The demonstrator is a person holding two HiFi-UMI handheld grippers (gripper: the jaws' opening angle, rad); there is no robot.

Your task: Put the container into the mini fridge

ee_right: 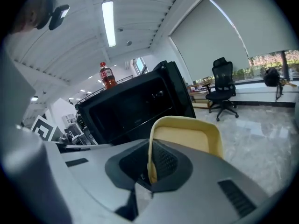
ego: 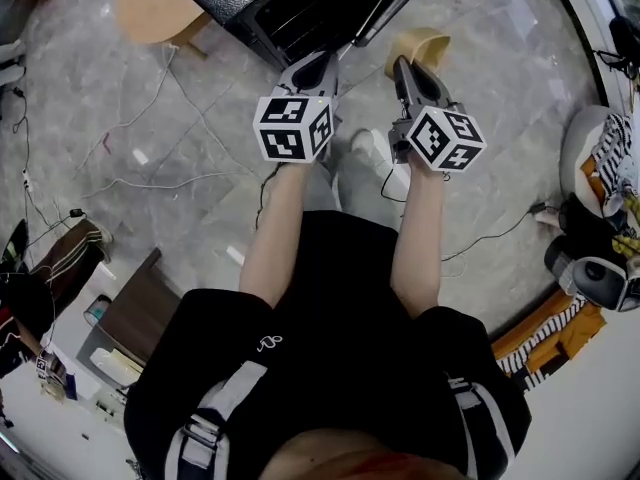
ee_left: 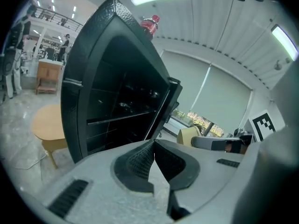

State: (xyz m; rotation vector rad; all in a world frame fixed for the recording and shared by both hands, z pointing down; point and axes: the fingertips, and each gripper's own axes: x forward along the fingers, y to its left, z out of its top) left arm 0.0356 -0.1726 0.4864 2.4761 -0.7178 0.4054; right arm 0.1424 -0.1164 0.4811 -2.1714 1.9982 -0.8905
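The black mini fridge [ego: 300, 3] stands on the floor ahead with its door open; dark shelves show inside the fridge [ee_left: 117, 101] in the left gripper view. My right gripper [ego: 405, 66] is shut on the rim of a pale yellow container [ego: 425, 43], held in front of the fridge's right side. In the right gripper view the container [ee_right: 187, 134] sticks up from the right gripper [ee_right: 152, 157], with the fridge [ee_right: 135, 106] behind it. My left gripper [ego: 318, 63] hovers beside it, shut and empty, as the left gripper [ee_left: 153, 146] shows. The container [ee_left: 189, 135] appears at its right.
A red-capped bottle [ee_left: 150, 23] stands on top of the fridge. A round wooden table [ego: 155, 6] sits left of the fridge. Cables [ego: 170, 168] trail over the marble floor. A low brown table [ego: 140, 313] is at lower left, clutter [ego: 600, 168] at right, an office chair [ee_right: 222, 90] farther off.
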